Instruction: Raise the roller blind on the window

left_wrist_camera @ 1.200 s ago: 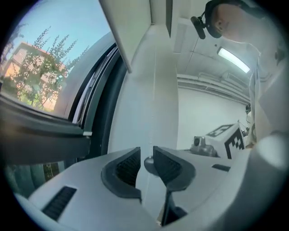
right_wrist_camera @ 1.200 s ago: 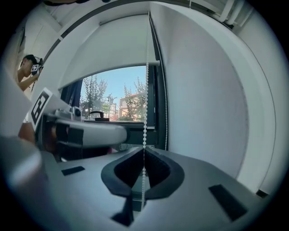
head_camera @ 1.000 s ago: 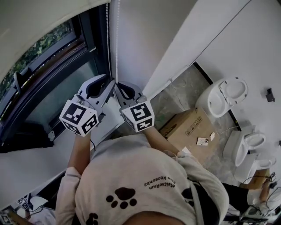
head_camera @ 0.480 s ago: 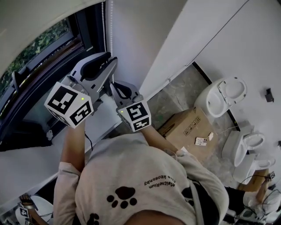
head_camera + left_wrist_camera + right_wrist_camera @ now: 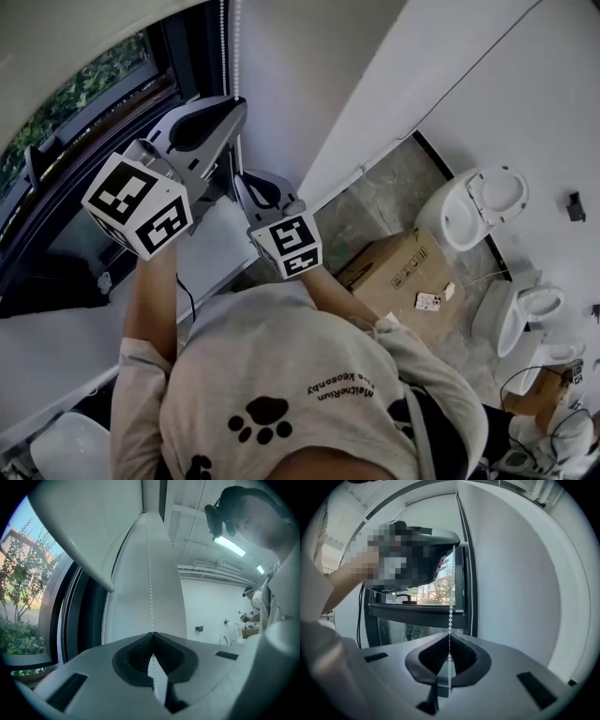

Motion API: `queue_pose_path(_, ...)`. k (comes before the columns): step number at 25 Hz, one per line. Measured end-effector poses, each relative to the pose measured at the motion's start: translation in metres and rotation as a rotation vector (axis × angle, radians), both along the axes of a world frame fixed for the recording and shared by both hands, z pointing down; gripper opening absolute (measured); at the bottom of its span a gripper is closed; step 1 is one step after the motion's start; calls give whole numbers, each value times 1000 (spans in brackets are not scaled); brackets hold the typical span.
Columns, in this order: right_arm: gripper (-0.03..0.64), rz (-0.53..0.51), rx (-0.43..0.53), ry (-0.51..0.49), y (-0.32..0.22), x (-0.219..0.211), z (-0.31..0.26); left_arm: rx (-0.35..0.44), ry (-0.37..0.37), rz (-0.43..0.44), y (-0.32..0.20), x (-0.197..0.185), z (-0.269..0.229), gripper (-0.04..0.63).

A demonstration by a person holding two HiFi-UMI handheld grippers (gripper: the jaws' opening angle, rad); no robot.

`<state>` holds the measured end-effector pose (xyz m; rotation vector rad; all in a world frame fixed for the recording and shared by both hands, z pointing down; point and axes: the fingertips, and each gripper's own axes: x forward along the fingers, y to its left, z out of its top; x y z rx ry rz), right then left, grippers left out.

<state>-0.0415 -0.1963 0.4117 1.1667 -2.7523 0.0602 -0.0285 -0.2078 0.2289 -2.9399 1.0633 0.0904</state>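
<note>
At the left, the roller blind (image 5: 89, 527) hangs partway down the dark-framed window (image 5: 89, 141), with trees showing beneath its bottom bar. Just right of the frame, the left tool (image 5: 151, 634), its jaws having just been closing, pinches the white bead chain (image 5: 150, 583) at its tips. Nearer and lower, the right tool (image 5: 449, 637) is pressed together on the same strand. On the floor at far right stand a cardboard box (image 5: 403, 272) and a white toilet (image 5: 478, 202).
</note>
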Motion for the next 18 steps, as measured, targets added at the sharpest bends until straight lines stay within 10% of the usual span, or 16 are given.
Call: queue_pose_path(18, 9, 6, -192, 129, 6, 7, 114, -206, -19, -4, 1, 3, 115, 8)
